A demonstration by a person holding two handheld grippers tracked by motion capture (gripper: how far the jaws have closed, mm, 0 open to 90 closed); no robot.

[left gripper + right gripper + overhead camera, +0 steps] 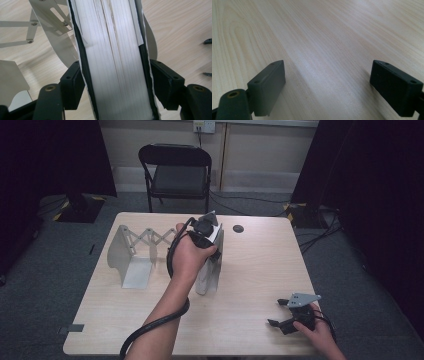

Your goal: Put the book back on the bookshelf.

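Metal bookend rack, extendable by its scissor links, stands on the wooden table in the high view; at its right end a thick book stands upright against the rack's right plate. The left gripper comes down on the book from above, the hand wrapped round its body. The right gripper rests low at the table's near right corner, well apart from the book. A folding chair stands beyond the table.

Left gripper view: the book runs up between the two black jaws, page edges facing the camera, dark covers on either side. The left pad lies against the cover; on the right a thin gap seems to show, so the jaws read as parted around the book rather than clamped on it. The rack's curved plate stands just beside the book.

Right gripper view: the jaws stand wide apart over bare tabletop, holding nothing.

Risk, as a judgement: with the grip loose, the book may tip sideways or slide off the end plate. A jaw could also catch the cover as it lifts away and drag the book over.
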